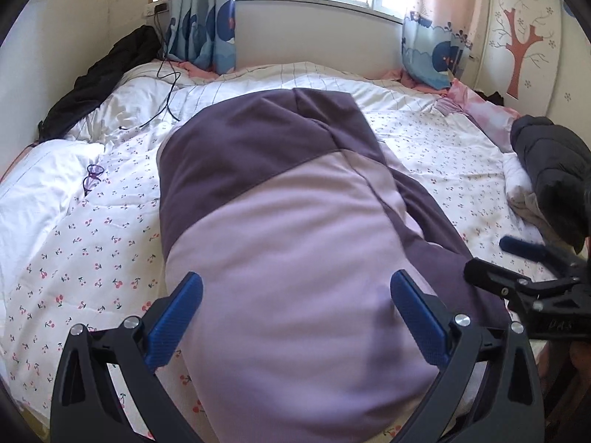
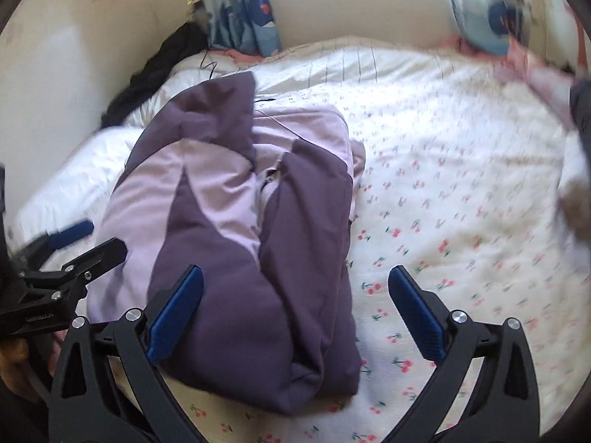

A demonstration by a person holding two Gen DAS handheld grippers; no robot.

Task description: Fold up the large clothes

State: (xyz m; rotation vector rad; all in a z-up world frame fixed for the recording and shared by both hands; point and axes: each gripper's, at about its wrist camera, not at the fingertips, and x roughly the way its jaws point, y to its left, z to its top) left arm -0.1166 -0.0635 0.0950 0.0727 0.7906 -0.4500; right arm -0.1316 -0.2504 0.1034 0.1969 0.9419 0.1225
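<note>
Both hand-held grippers, left [image 1: 295, 308] and right [image 2: 295, 304], spread, pinching nothing. Jacket [image 2: 236, 229] lies folded lengthwise on bed [image 2: 443, 184]. Judged soft, bulky, slippery; take hold at near hem corners.

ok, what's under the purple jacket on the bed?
The purple jacket lies folded on the cherry-print quilt, which shows on both sides of it. Whatever sits directly beneath is covered. Both the left gripper and right gripper are open, holding nothing.
</note>
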